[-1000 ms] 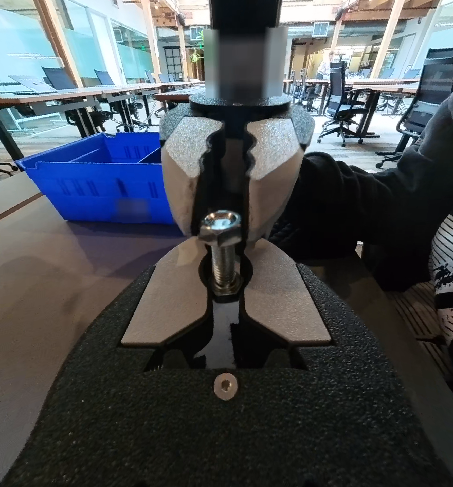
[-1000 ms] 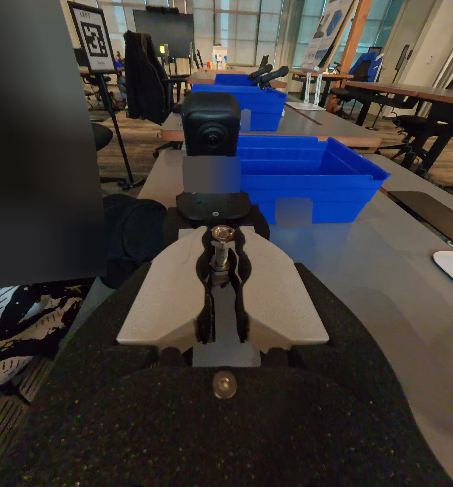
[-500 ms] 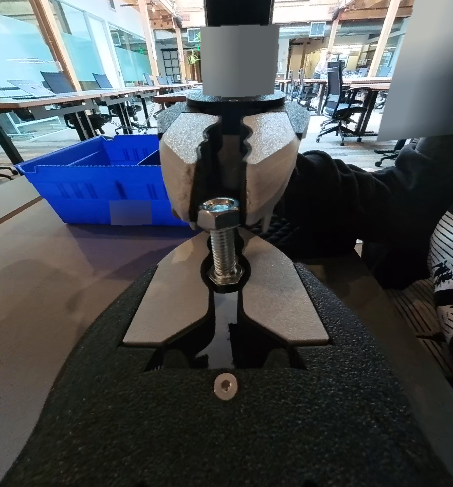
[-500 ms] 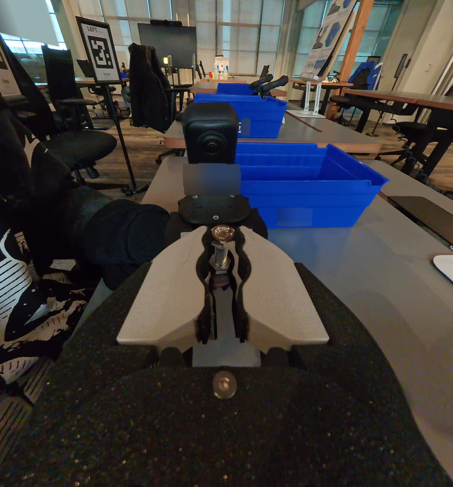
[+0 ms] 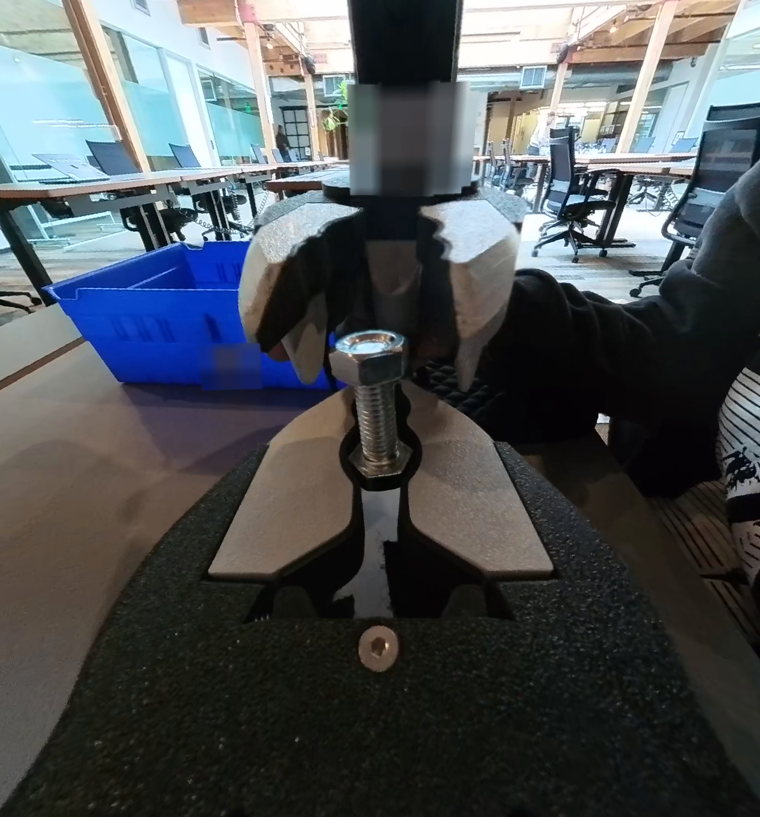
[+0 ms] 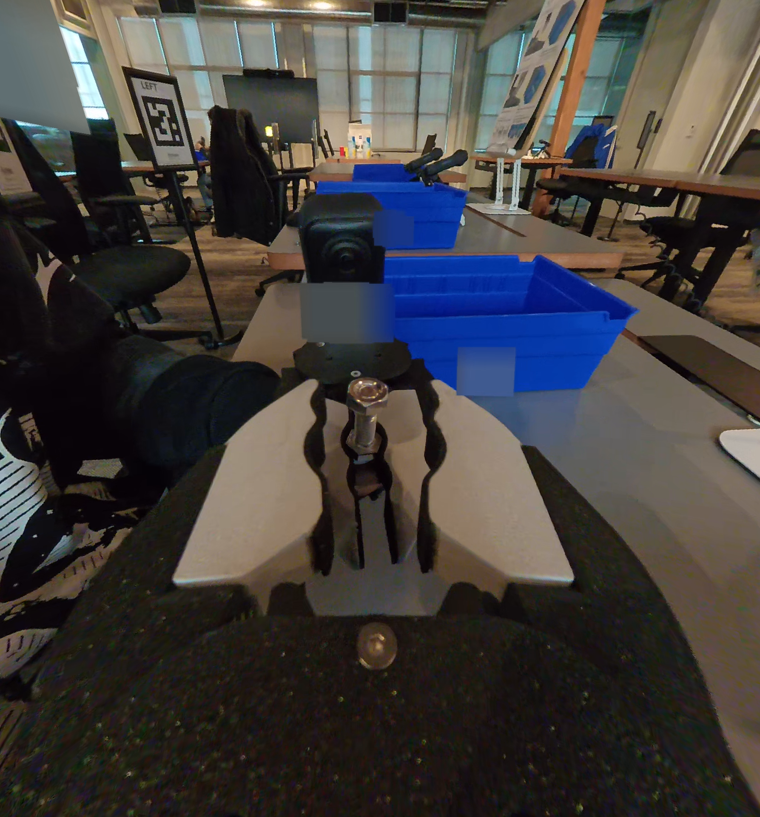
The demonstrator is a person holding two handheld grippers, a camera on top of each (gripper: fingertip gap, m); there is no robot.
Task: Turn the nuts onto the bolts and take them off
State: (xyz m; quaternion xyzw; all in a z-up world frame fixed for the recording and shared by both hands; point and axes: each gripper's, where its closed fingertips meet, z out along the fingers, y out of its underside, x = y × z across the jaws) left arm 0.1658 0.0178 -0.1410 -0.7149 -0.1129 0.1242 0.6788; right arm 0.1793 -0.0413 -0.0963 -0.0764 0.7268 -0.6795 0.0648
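The bolt (image 5: 376, 400) stood upright with its hex head (image 5: 369, 360) on top and the nut (image 5: 380, 460) threaded low on the shank. My left claw (image 5: 380, 464) was pinched shut around that nut, which sat in the rounded notch between its pale fingers (image 5: 298, 499), so the whole bolt was carried above the worktop (image 5: 60, 464).

From my right wrist camera, my right claw (image 6: 369, 424) was spread apart. Its fingers (image 6: 258, 495) flanked the bolt (image 6: 364, 426) with a clear dark gap on each side, touching neither the head nor the nut (image 6: 362, 446). In the left wrist view that same claw (image 5: 378, 336) showed beyond the bolt head, a little blurred.

I could not see the bolt's lower end; it was hidden inside the left claw's notch. The left gripper's camera (image 6: 340, 238) faced me from behind the bolt. A blue bin (image 6: 501, 327) sat on the worktop just beyond, and a dark sleeve (image 5: 612, 353) reached in from the side, cut off at the frame edge.
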